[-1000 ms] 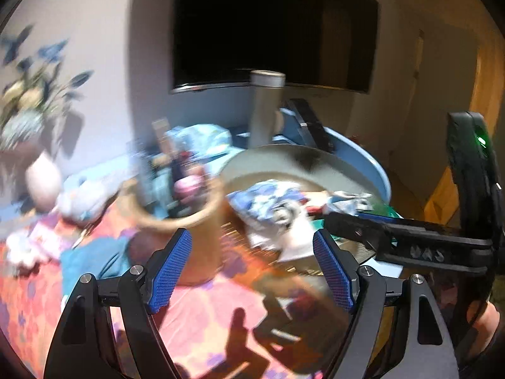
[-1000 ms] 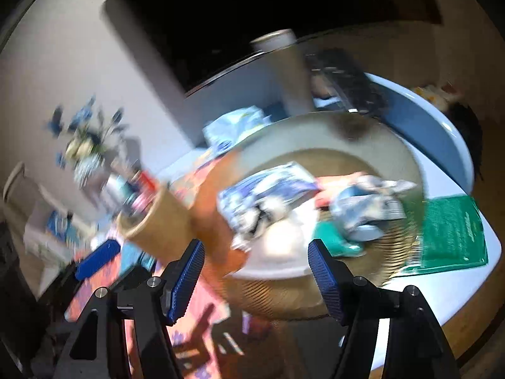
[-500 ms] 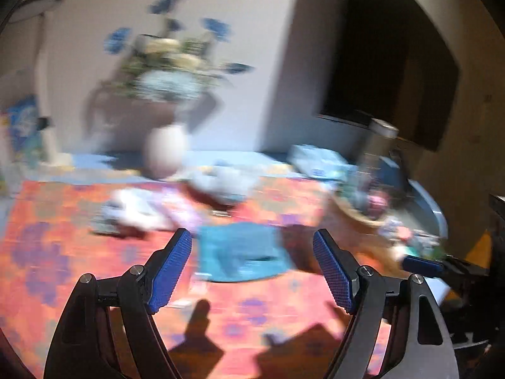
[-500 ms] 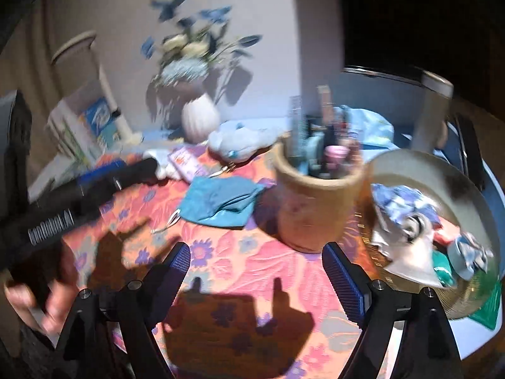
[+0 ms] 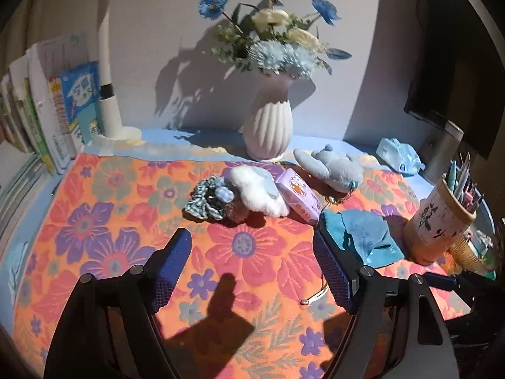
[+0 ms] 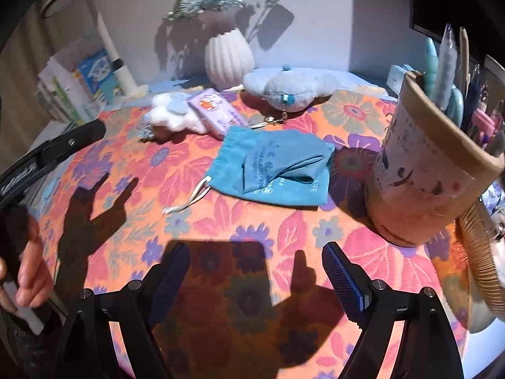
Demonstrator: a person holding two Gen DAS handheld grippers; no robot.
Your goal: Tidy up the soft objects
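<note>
Left gripper [image 5: 252, 268] spread wide, nothing between the blue pads, hovering over the floral cloth [image 5: 126, 221]. Right gripper [image 6: 257, 276] also gaping and empty, jaws having just been opening, poised above its own shadow on the same cloth. Teal drawstring pouch [image 6: 274, 170] lying flat just ahead of the right gripper, white cord trailing off its left corner; in the left wrist view same pouch [image 5: 363, 237] partly hidden behind the right-hand pad. Farther back, purple tissue pack [image 6: 217, 113] touching white fluffy plush [image 6: 176, 117]; small bundle of hair scrunchies [image 5: 208, 200] pressed against the plush's left side, checked one in front, possibly two or three more, hard to separate. Grey-blue plush toy [image 6: 290, 88] with a gold keychain beside the ribbed white vase [image 6: 228, 57] of blue and cream flowers. Cardboard pen cup [image 6: 426, 170] full of pens standing right of the pouch, near but apart. Woven basket rim [image 6: 476, 252] at far right edge. Books [image 5: 47, 120] and white lamp stand [image 5: 107, 79] at back left. Person's hand [image 6: 30, 271] on the left tool's handle at lower left of the right wrist view.
</note>
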